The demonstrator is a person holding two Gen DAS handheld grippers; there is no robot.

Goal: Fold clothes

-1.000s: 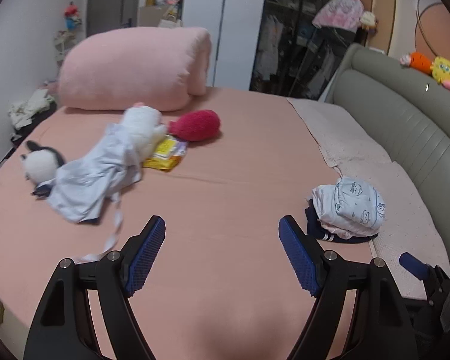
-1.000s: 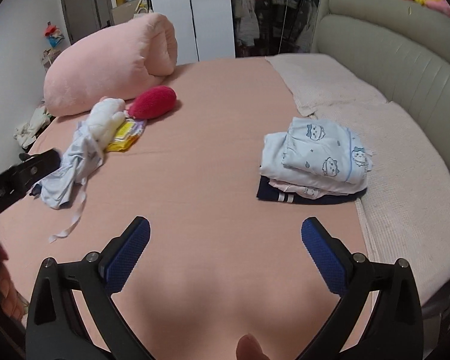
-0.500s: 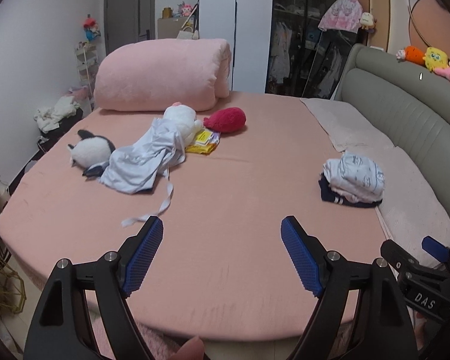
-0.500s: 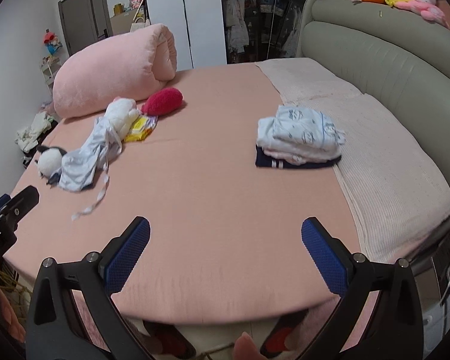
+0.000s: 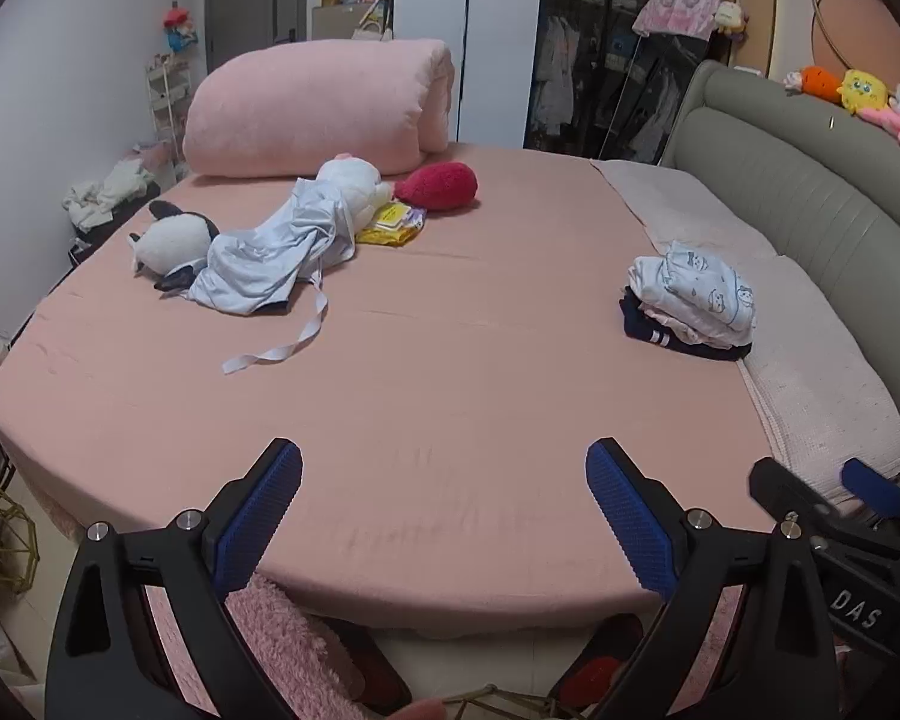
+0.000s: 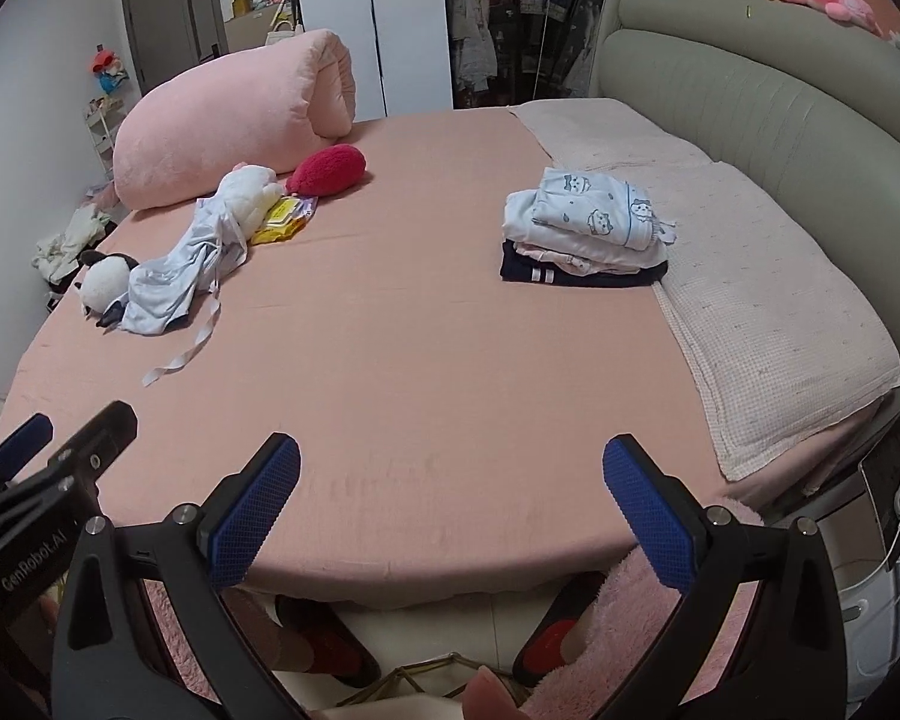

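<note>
A crumpled light blue garment (image 5: 270,258) (image 6: 174,276) with a loose white ribbon lies at the far left of the pink bed (image 5: 450,372), draped over plush toys. A folded stack of clothes (image 5: 690,306) (image 6: 588,228), pale printed pieces on a navy one, sits at the right by the pale blanket. My left gripper (image 5: 444,468) hangs over the bed's near edge, its jaws opening with nothing between them. My right gripper (image 6: 453,462) is open and empty beside it, also over the near edge. Both are far from the clothes.
A rolled pink quilt (image 5: 318,108) lies at the back. A white plush (image 5: 354,186), a black-and-white plush (image 5: 171,240), a red cushion (image 5: 441,186) and a yellow packet (image 5: 390,225) sit near the garment. A grey headboard (image 6: 750,120) curves along the right. A pink rug (image 5: 282,630) lies below.
Both grippers have drawn back from the bed, so its near edge and the floor now show. The left jaws stand wider apart. The clothes have not moved.
</note>
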